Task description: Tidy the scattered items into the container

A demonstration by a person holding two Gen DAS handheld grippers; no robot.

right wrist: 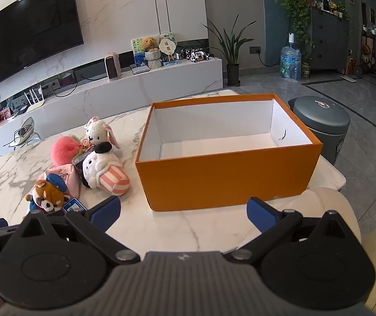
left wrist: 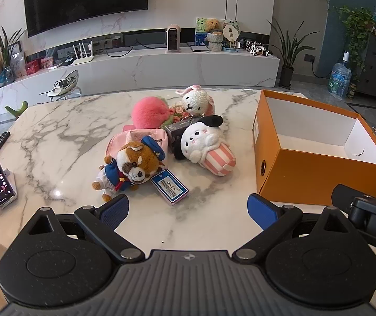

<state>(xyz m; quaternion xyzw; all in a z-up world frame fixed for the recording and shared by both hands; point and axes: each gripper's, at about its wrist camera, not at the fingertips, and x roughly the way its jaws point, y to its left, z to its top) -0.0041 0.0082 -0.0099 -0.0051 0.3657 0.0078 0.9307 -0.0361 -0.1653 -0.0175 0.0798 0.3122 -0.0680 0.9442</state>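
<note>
Hovering above a marble tabletop (left wrist: 56,131), the left claw (left wrist: 188,212) and right claw (right wrist: 184,212) both hang spread wide and hold nothing. Plush toys cluster just left of the orange box (right wrist: 227,179), which sits bare inside. The sailor dog (left wrist: 132,166) lies nearest the left claw; pinching its soft body rather than its blue tag (left wrist: 169,185) would likely give the surest lift.
</note>
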